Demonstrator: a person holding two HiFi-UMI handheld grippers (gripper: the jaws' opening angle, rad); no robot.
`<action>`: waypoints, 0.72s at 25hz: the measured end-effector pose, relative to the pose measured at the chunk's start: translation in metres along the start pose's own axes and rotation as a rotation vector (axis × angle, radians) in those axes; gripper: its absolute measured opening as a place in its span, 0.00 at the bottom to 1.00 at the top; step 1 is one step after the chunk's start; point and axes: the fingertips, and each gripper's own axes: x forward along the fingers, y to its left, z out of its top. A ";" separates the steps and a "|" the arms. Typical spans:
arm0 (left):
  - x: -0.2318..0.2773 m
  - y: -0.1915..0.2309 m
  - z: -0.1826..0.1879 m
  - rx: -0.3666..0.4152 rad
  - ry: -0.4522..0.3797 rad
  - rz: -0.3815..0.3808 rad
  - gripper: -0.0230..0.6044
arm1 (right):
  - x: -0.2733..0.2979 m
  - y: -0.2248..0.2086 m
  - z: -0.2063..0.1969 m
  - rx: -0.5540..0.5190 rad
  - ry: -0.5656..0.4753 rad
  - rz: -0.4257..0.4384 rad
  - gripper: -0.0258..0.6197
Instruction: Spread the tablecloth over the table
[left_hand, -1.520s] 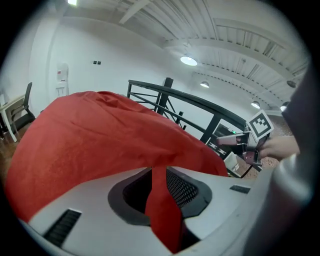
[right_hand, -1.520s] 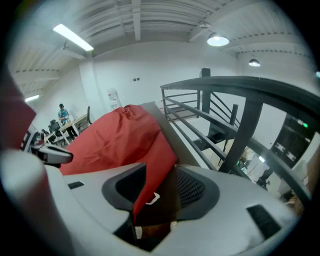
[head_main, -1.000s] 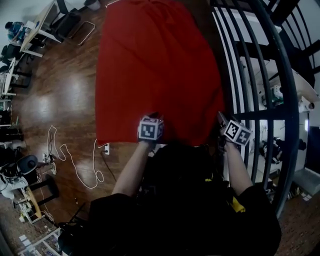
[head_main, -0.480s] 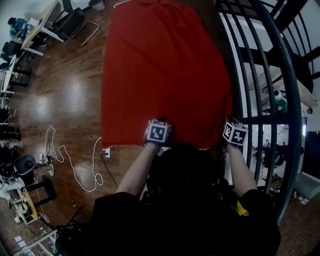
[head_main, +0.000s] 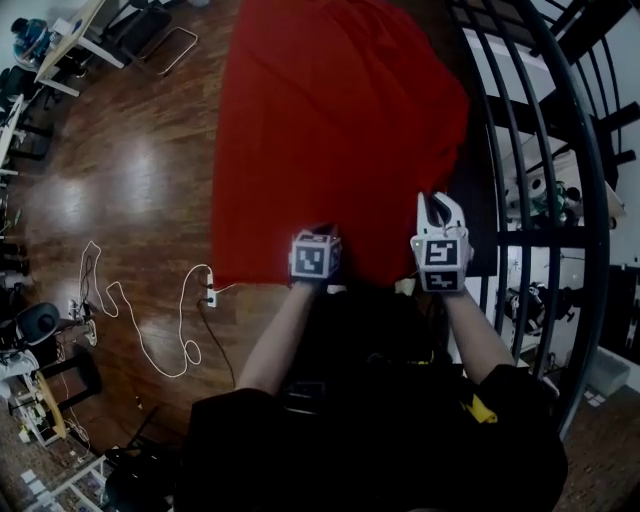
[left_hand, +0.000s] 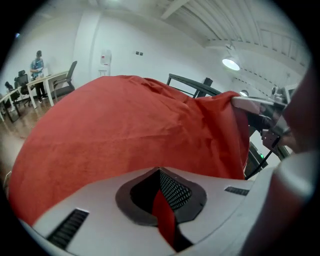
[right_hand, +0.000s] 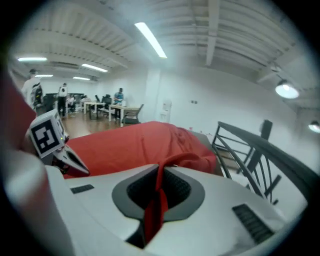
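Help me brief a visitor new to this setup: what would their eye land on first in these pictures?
The big red tablecloth, spread lengthwise down the middle of the head view. At its near edge the left gripper and the right gripper have each just closed on a pinch of the cloth. A black railing runs down the right side, with glossy dark wood floor on the left.

Both forearms reach forward, side by side. The left gripper (head_main: 318, 236) and right gripper (head_main: 438, 208) have just been closing their jaws. Each now pinches a fold of cloth (head_main: 330, 120).
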 end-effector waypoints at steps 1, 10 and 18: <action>-0.007 0.012 -0.002 -0.017 0.004 0.016 0.04 | 0.007 0.024 0.010 -0.078 -0.013 0.040 0.07; -0.055 0.115 -0.026 -0.054 0.045 0.120 0.04 | 0.064 0.234 -0.033 -0.673 0.196 0.420 0.07; -0.048 0.110 -0.030 0.008 0.042 0.062 0.04 | 0.046 0.253 -0.042 -0.401 0.214 0.488 0.34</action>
